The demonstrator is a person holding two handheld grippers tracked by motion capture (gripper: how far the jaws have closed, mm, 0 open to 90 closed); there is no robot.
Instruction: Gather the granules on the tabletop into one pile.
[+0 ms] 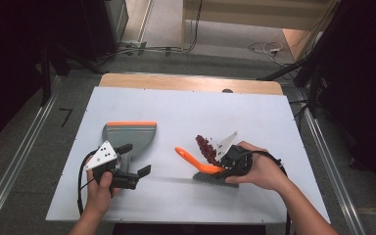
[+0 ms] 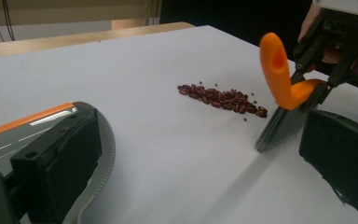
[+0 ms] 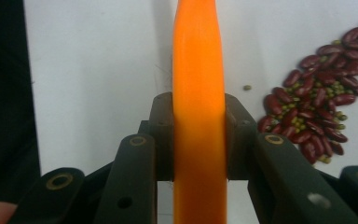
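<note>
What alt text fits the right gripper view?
The right gripper clamps the orange handle of a brush, which runs straight up the middle of the frame over a white table. A pile of red beans mixed with small green ones lies on the table to the right.

White table (image 1: pixel 186 105): beans (image 1: pixel 205 146), dustpan (image 1: pixel 129 135).

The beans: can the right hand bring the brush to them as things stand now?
Probably yes. The right tongs hold the brush close beside the beans, with bare table between them.
</note>
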